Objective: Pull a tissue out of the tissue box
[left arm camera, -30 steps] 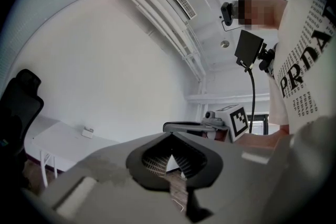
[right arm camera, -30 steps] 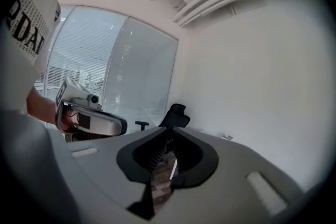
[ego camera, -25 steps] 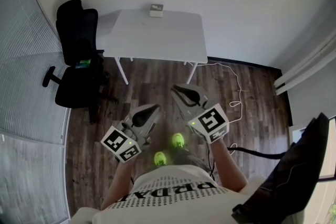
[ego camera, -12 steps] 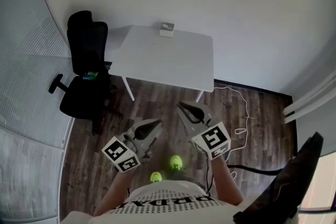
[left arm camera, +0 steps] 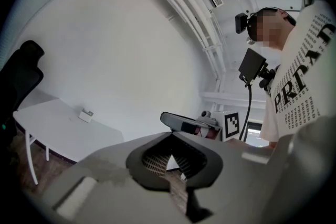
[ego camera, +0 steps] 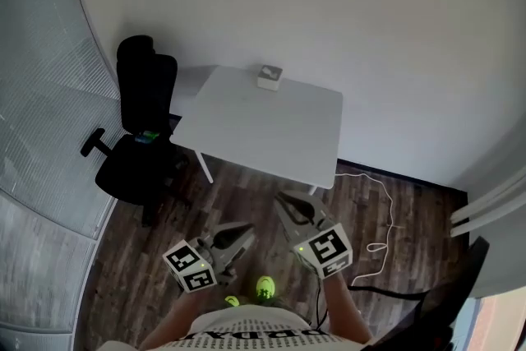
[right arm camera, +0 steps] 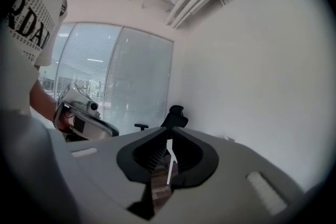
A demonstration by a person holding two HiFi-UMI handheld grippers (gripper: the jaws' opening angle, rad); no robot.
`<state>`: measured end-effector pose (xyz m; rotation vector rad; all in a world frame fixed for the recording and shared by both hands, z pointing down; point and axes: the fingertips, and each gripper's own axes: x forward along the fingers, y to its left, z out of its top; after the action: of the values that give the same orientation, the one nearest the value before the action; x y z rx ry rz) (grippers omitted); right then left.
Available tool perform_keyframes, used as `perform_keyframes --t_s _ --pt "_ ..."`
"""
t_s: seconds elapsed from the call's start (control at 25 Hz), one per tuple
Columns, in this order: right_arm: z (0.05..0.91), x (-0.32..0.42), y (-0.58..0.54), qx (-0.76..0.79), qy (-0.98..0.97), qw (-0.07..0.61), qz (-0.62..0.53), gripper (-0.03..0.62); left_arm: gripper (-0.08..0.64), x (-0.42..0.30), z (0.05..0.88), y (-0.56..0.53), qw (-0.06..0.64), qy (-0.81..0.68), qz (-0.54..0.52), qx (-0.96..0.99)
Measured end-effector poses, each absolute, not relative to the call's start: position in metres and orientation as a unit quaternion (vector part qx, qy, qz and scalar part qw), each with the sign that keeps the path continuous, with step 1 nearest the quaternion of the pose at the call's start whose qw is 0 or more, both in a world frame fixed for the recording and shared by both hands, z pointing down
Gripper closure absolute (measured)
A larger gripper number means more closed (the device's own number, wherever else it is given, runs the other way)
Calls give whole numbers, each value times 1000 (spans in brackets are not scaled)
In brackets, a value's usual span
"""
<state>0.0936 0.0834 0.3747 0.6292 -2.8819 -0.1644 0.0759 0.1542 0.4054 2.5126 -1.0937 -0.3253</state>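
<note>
white walls and a dark wood plank floor [ego camera: 246, 201] fill the head view, with a frosted glass partition [ego camera: 41, 136] curving down the left side. a white tabletop [ego camera: 263, 123] stands against the far wall, and the tissue box [ego camera: 269, 76] sits at its far edge, close to the wall. a black office chair [ego camera: 140, 136] stands just beside the tabletop's left end. a thin white cable [ego camera: 380, 210] loops over the floor to the right. low in the frame the left gripper [ego camera: 245, 233] and the right gripper [ego camera: 283, 200] are held side by side over the floor, both well short of the tabletop and well apart from the tissue box. bright green shoes [ego camera: 265, 287] show below them.

in the left gripper view the fingers [left arm camera: 115, 165] meet at their tips with nothing between them; only floor shows through the opening behind. the tabletop lies off to the left with the tissue box a small shape on it, and the right gripper reaches in just beyond the tips. a person in a white printed shirt [left arm camera: 299, 81] stands at the right.

in the right gripper view the fingers [right arm camera: 236, 160] are drawn together to a thin slit and hold nothing. the chair rises past their tips, the glass partition stands behind it, and the left gripper shows at the left.
</note>
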Motion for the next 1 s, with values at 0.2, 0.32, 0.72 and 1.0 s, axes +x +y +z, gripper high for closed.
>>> perform_keyframes --t_s 0.2,0.32,0.72,1.0 --pt "388 103 63 202 -975 89 -31 566 571 94 413 131 185 -405 -117 888" --pt "391 107 50 197 -976 90 -32 566 571 104 408 117 169 -408 -112 890" --pt "388 94 3 180 -980 84 -34 566 571 88 392 71 149 -442 -123 876" --pt "379 60 -17 181 -978 95 -47 566 571 38 381 33 133 -443 -148 874"
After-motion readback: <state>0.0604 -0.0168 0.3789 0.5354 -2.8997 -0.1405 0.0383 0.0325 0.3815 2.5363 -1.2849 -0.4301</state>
